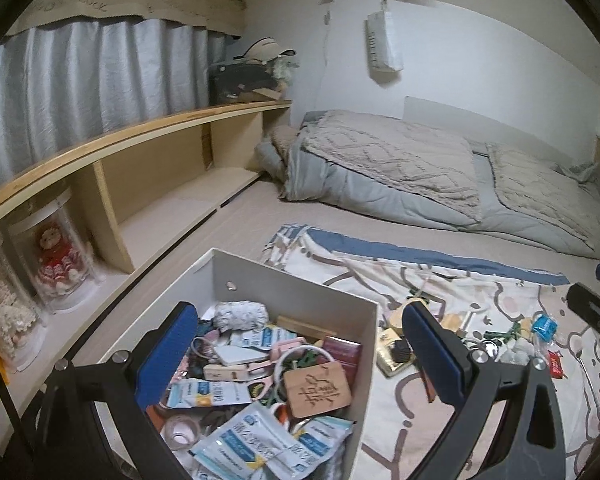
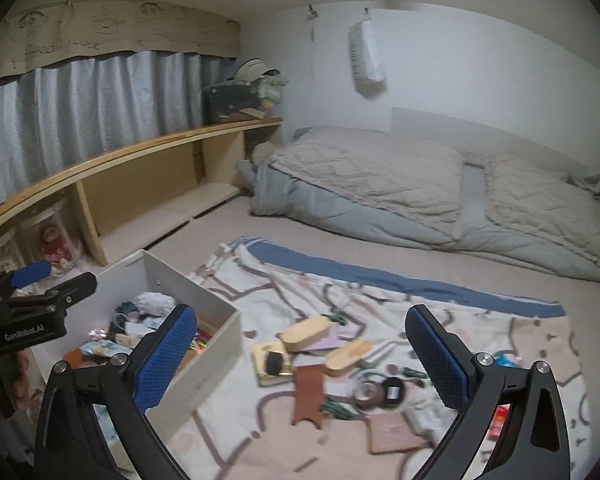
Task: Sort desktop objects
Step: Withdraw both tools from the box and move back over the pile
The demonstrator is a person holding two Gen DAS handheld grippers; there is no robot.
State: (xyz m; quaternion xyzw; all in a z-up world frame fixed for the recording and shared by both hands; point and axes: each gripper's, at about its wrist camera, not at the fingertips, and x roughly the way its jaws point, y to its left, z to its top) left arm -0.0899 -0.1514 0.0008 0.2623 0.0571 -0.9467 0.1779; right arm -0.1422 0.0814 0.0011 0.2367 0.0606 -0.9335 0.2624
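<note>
A grey quilt lies on the bed beside a wooden shelf under grey curtains.

White box; blue-banded cream blanket.

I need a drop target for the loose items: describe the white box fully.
The white box is an open-topped rectangular bin with thin, flat, board-like walls and a small round hole near the far wall's rim. It sits upright on the bed beside the patterned blanket, already crowded with packets and small clutter, including a wooden tag.
</note>
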